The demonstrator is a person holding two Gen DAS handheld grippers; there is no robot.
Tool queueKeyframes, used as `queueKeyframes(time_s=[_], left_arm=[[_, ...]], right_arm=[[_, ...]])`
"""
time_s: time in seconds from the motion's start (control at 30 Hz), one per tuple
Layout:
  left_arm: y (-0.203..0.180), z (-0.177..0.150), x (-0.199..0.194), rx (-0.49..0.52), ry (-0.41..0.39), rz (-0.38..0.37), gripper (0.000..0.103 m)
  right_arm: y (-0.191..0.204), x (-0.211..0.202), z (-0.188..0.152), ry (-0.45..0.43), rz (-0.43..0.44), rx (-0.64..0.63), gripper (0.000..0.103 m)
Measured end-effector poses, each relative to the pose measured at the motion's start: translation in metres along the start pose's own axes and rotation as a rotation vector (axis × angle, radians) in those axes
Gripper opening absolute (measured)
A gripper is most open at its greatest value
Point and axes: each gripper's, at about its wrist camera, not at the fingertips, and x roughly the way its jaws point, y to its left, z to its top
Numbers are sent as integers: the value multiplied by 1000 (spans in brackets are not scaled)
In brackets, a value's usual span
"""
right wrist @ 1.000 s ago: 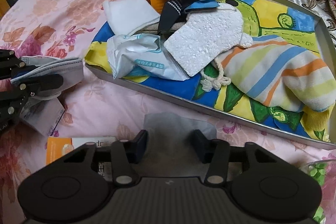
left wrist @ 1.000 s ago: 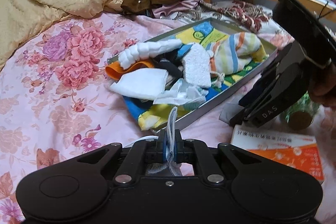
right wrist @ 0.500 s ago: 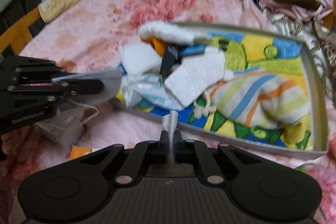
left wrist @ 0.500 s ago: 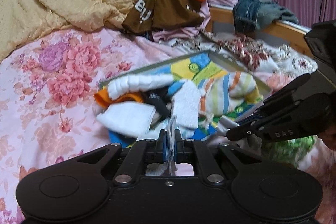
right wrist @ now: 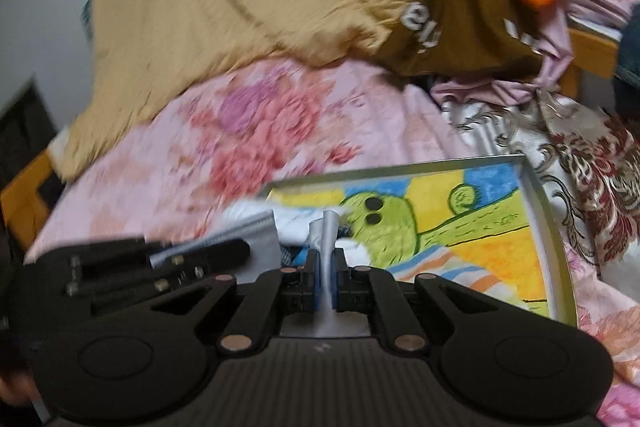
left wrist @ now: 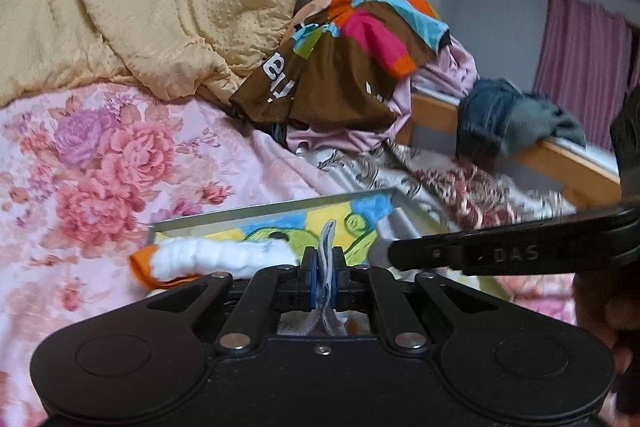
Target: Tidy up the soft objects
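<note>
Grey fabric piece (right wrist: 327,247) is pinched in our closed right gripper (right wrist: 327,281); the face mask (left wrist: 328,259) is pinched in the closed left gripper (left wrist: 327,277). Both hang at the near edge of the metal tray (right wrist: 554,239), which lies straight ahead.

Left claw (left wrist: 325,275) and right claw (right wrist: 325,277) both pinched closed, seemingly level, side by side.
</note>
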Motion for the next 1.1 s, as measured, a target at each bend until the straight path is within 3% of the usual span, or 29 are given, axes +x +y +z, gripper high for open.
queueKeyframes(time_s=[0.2,0.53,0.9,1.1], left_arm=[[0,-7,27,-62,32,22,7],[2,-28,53,-128,73,30,7],[9,-43,61,-190,129,25,13],[9,-43,61,-198,131,27,14]], right_arm=[[-23,21,1,11,-18,55,6],[-39,39,-8,64,-67,33,6],[-51,48,-21,117,-102,56,9],[-44,47,-23,121,-132,-12,14]])
